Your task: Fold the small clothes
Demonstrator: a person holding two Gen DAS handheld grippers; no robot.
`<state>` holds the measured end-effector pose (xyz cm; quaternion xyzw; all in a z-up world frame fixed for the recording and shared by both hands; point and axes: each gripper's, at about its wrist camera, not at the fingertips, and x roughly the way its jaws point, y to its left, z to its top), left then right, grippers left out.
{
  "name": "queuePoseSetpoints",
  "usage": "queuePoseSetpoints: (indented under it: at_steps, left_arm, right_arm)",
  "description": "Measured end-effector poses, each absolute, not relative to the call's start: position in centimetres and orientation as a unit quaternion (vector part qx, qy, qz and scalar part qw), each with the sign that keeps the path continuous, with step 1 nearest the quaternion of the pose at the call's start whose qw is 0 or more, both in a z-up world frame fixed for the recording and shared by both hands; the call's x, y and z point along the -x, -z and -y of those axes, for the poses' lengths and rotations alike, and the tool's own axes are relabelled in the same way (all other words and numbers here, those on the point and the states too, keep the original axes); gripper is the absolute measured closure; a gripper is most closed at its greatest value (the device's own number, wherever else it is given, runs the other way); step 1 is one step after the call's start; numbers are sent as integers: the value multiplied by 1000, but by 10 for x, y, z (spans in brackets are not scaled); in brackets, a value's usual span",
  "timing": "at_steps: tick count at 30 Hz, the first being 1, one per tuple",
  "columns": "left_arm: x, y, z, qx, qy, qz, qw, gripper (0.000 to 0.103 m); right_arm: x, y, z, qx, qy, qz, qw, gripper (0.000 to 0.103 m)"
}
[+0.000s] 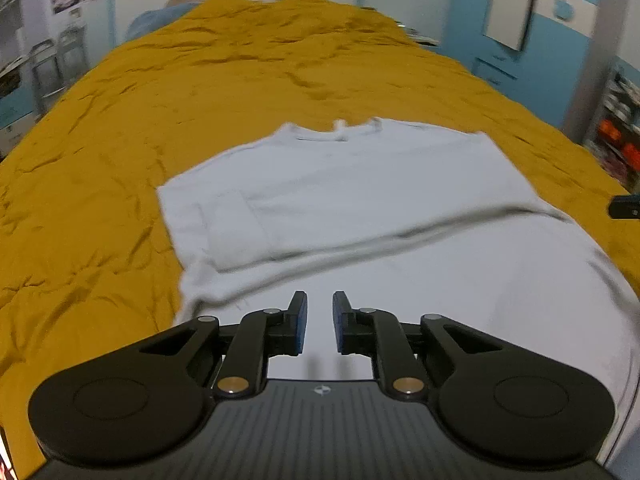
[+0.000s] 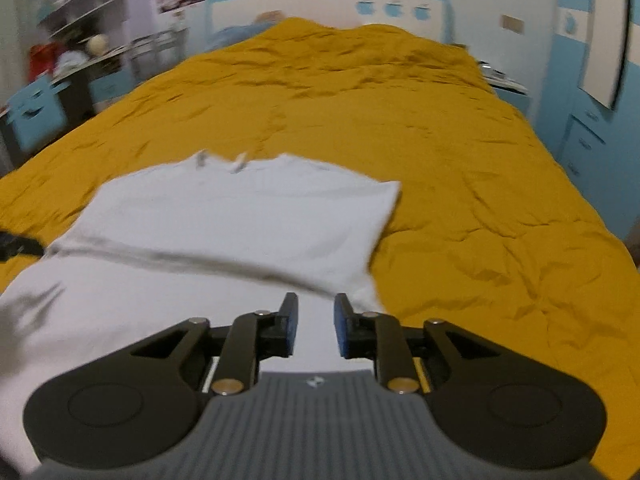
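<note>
A white T-shirt (image 1: pixel 360 184) lies on a mustard-yellow bed cover, collar at the far end, with a crosswise fold line across its middle. It also shows in the right wrist view (image 2: pixel 240 216). My left gripper (image 1: pixel 320 312) is open, its jaws a small gap apart, over the shirt's near left part. My right gripper (image 2: pixel 316 316) is open, over the shirt's near right edge. Neither holds cloth. The tip of the right gripper shows at the right edge of the left wrist view (image 1: pixel 624 206).
The yellow bed cover (image 1: pixel 200 88) is wrinkled and stretches far ahead and to both sides. Blue and white walls, a chair (image 1: pixel 48 68) at far left, shelves (image 1: pixel 620 136) at right, and a blue cabinet (image 2: pixel 592 136) surround the bed.
</note>
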<state>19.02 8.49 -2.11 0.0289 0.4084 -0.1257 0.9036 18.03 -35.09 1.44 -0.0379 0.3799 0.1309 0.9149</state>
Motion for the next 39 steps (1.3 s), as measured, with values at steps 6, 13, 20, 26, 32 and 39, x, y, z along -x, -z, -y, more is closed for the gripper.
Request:
queuePoseSetpoints:
  at_steps: [6, 13, 20, 26, 32, 39]
  left_arm:
    - [-154, 38, -85, -34, 146, -426, 892, 83]
    - [-106, 68, -75, -30, 172, -456, 873, 84]
    - [-70, 66, -70, -36, 178, -441, 879, 81]
    - [-57, 66, -68, -37, 180, -437, 880, 81]
    - [-33, 69, -58, -82, 203, -435, 873, 82]
    - [6, 65, -48, -231, 209, -386, 868, 49]
  right_arm:
    - [-131, -11, 339, 66, -164, -408, 896, 83]
    - [-77, 20, 310, 49, -200, -444, 872, 78]
    - [-36, 52, 298, 58, -195, -476, 856, 77]
    - [-12, 66, 317, 80, -173, -496, 847, 84]
    - [8, 58, 309, 129, -175, -474, 853, 81]
    - [33, 59, 299, 229, -211, -442, 841, 49]
